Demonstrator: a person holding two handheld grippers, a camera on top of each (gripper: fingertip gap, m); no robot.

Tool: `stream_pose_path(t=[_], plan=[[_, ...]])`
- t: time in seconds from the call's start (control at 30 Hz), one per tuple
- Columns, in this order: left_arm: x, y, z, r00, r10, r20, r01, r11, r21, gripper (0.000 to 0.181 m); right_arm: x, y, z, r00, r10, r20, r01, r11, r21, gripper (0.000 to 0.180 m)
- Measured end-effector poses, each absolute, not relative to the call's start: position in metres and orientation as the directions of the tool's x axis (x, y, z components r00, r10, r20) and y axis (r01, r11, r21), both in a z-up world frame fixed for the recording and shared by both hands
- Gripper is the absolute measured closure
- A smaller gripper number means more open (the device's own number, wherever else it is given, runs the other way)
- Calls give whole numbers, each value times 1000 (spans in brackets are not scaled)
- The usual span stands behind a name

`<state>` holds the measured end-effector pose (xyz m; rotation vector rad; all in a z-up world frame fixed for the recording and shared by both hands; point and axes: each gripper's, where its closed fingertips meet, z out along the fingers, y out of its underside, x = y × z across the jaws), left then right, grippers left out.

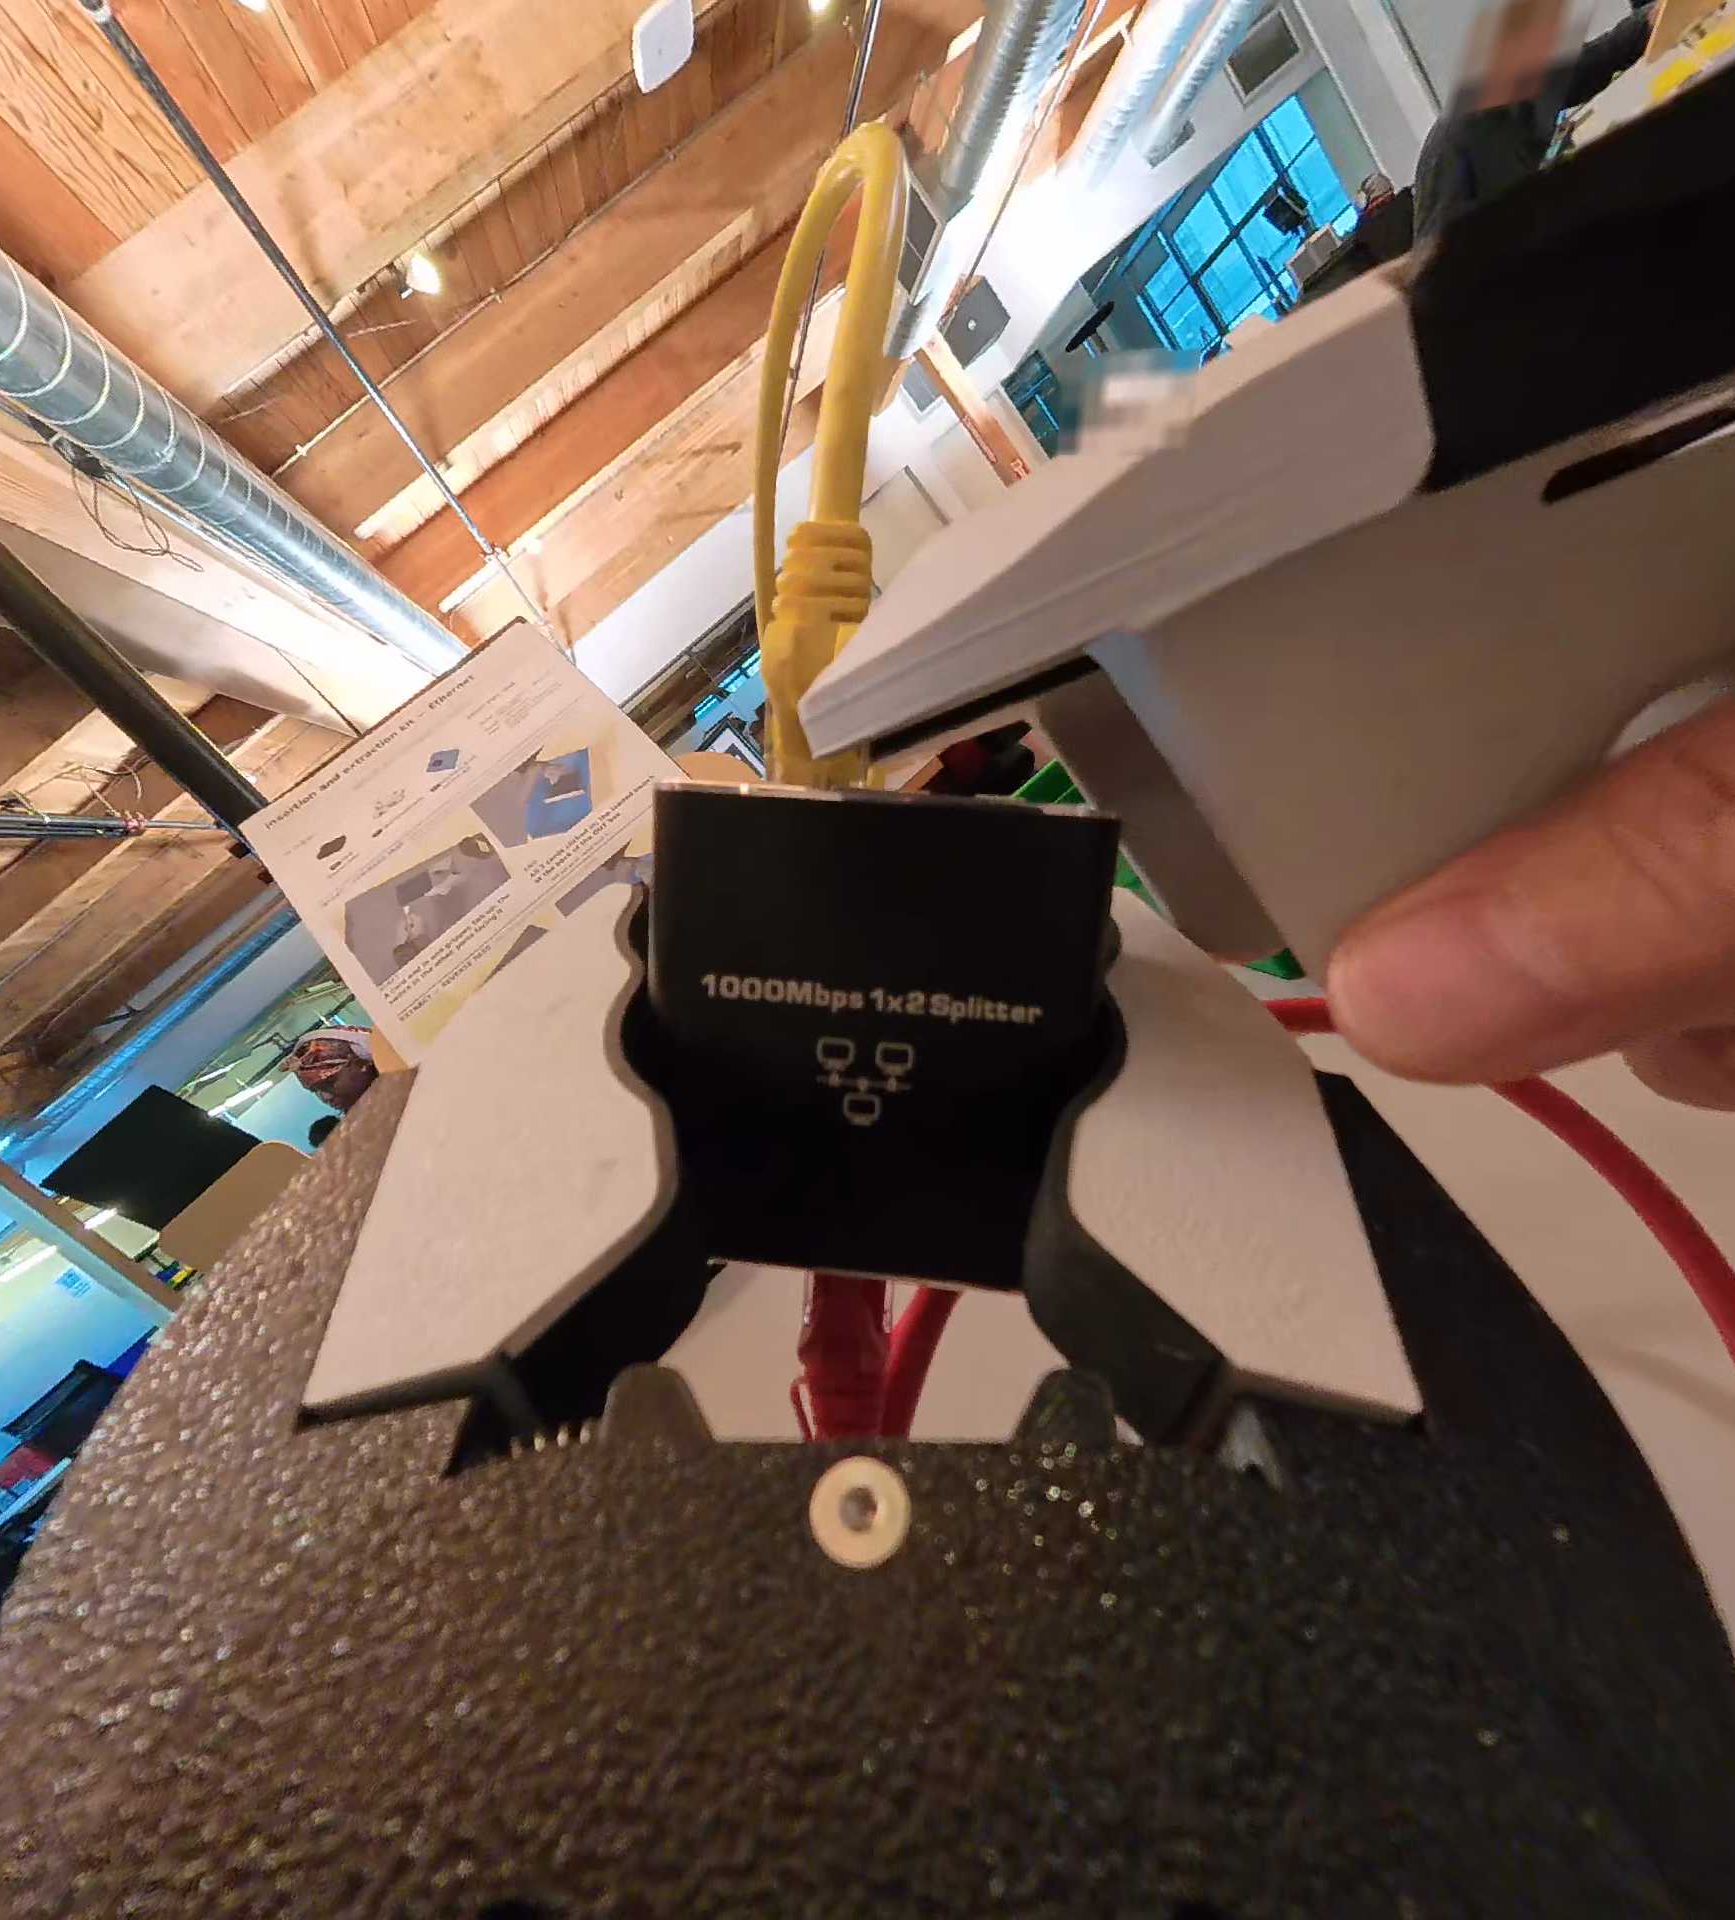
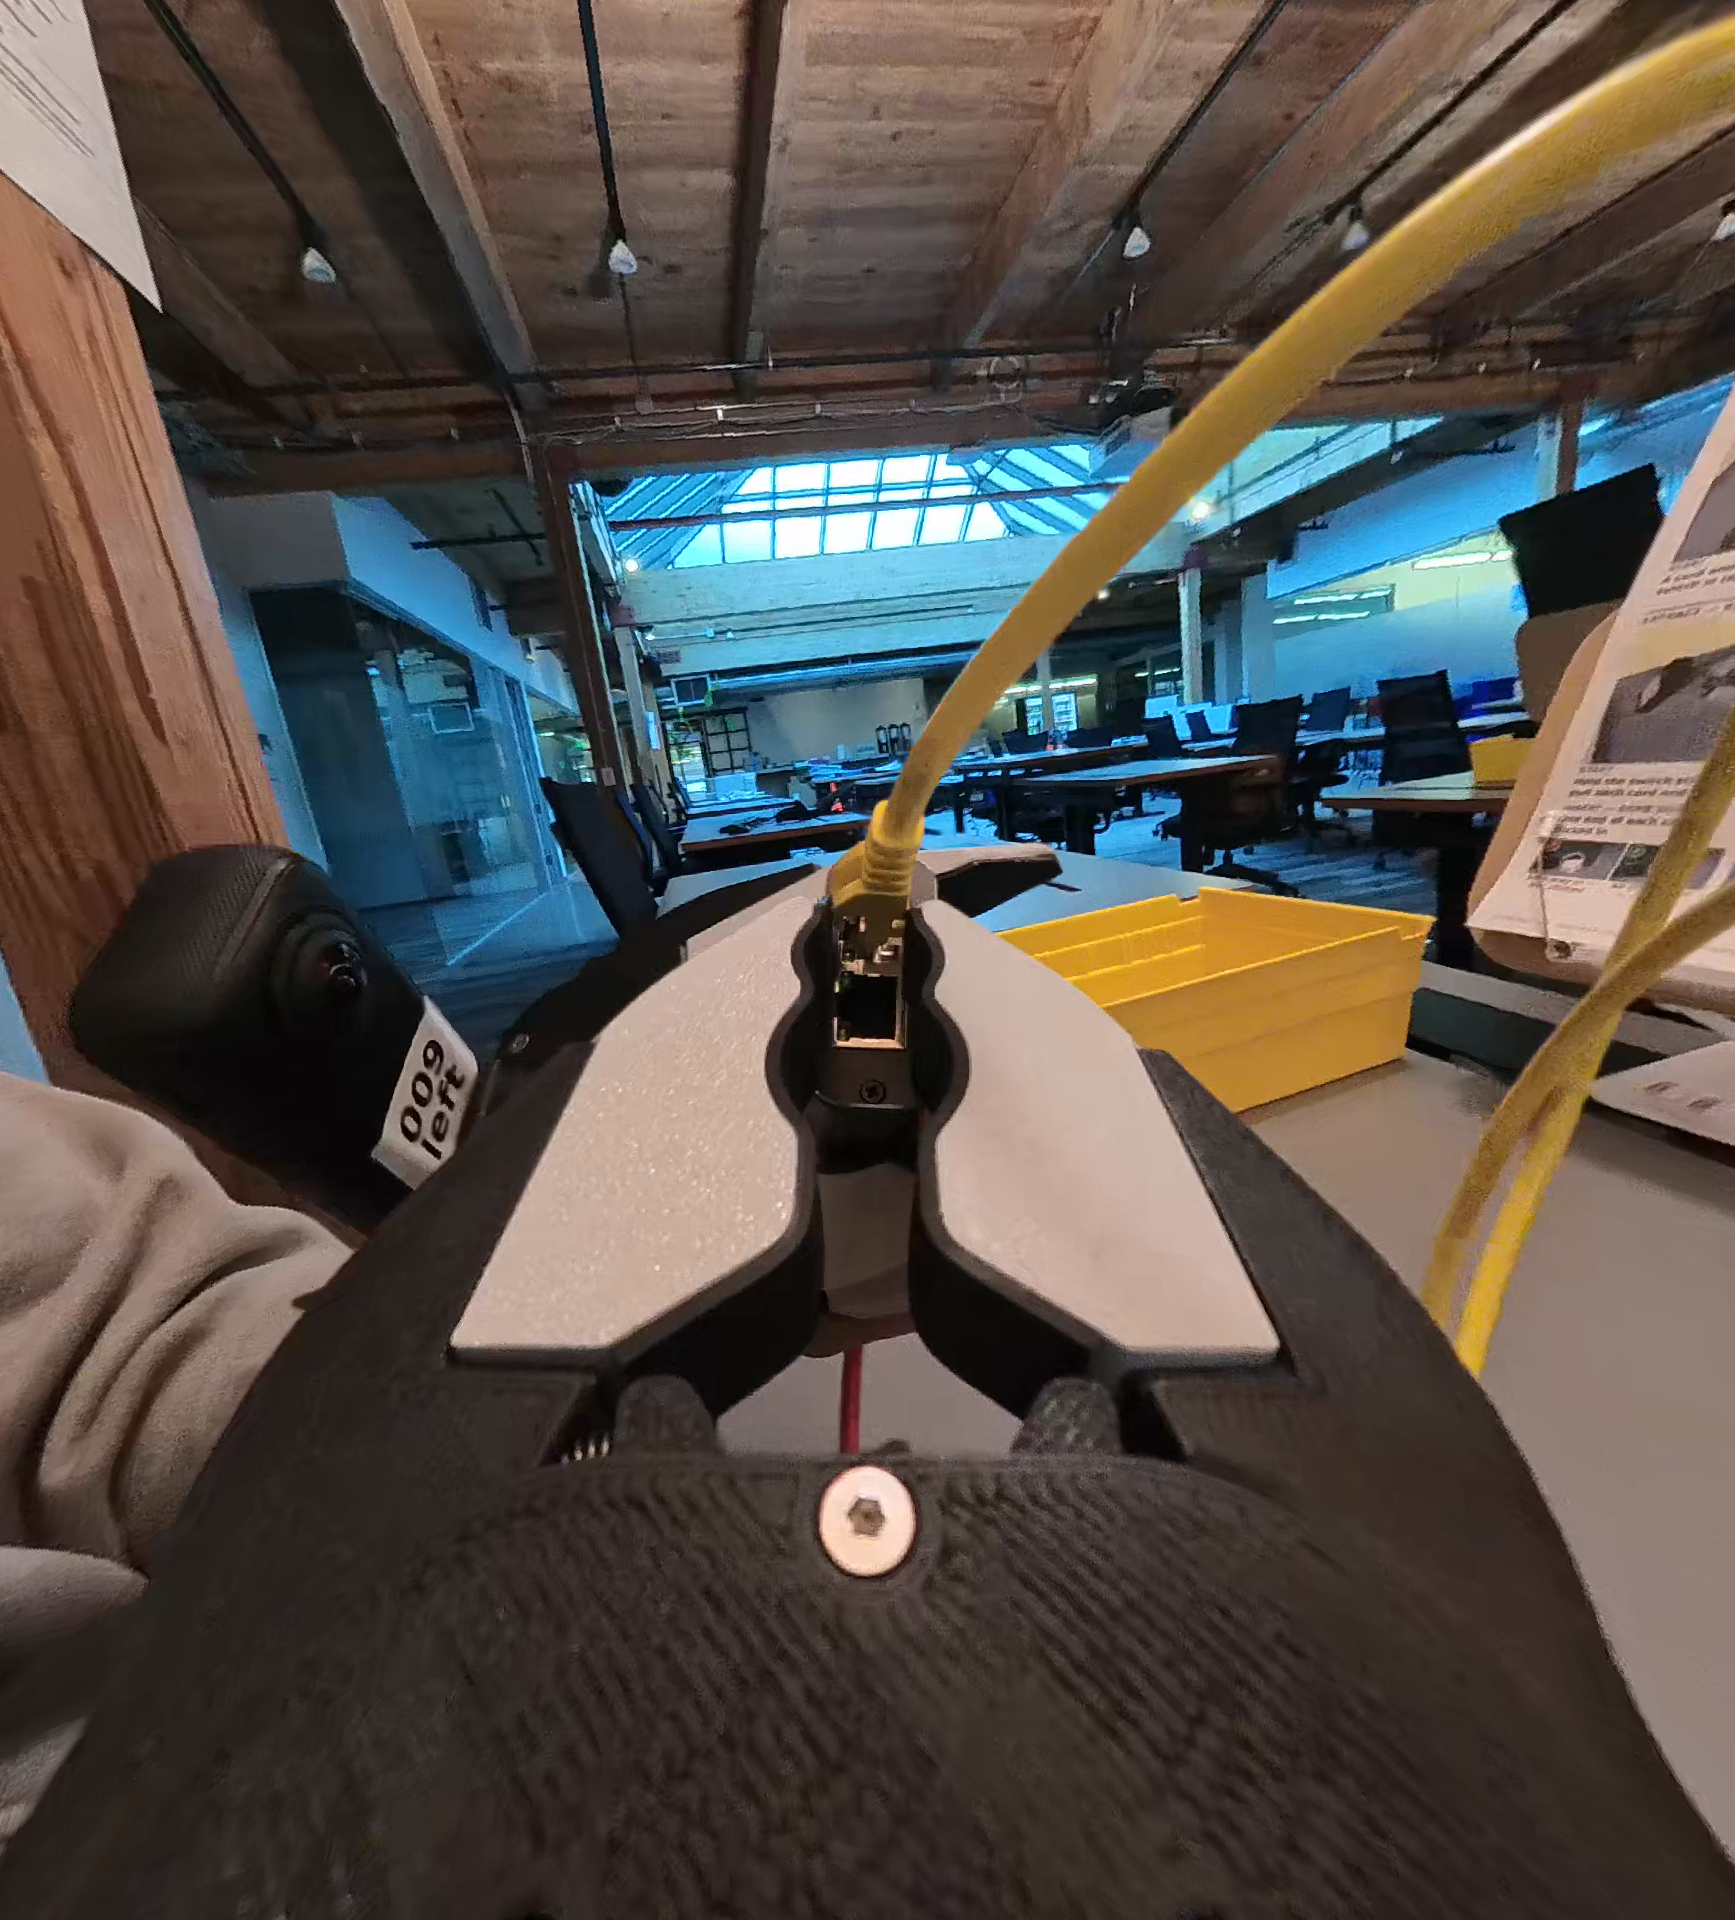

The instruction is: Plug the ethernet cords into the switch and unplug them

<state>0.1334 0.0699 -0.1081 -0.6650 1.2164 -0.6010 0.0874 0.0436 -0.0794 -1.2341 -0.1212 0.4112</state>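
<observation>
- The black switch [image 1: 884, 1039] is sitting raised off the table, clamped by its two side edges in the left gripper [image 1: 873, 935], whose grey fingers are squeezing in on it.
- A yellow cord [image 1: 821, 582] is sitting plugged into the far end of the switch and arching overhead, while a red cord [image 1: 1673, 1299] is running into the near end and looping away to the right.
- In the right wrist view, the port face is showing two sockets: the yellow plug is filling the upper one and the lower one is standing empty.
- The right gripper [image 2: 868, 935] is closing in on that port end, its fingers drawn near together on either side of the switch face and the yellow plug. Whether they are actually pinching anything cannot be told from either view.
- The step in hand appears to be working the yellow plug, most likely unplugging it. Doing it well is calling for pressing the latch tab first and pulling straight along the socket line, with the left gripper bracing the switch so nothing twists.
- A person's hand [image 1: 1590, 935] is wrapping the right gripper's body.
- Beyond, a yellow bin [image 2: 1227, 977] and a propped instruction sheet [image 1: 447, 831] are resting on the grey table [image 2: 1621, 1351].
</observation>
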Motion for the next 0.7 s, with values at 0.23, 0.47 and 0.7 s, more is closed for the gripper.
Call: stream_pose_path(t=[0.23,0.47,0.7], plan=[[132,69,-110,250,-710,-659,55,690,-722,105,86,43,-72,922,357,-151,-264,292,-919,166],[140,72,-120,208,-701,-683,-17,695,-719,104,91,43,-80,953,289,-88,-167,262,-950,166],[140,63,-118,194,-686,-701,5,716,-698,104,90,43,-81,963,264,-56,-125,254,-959,166]])
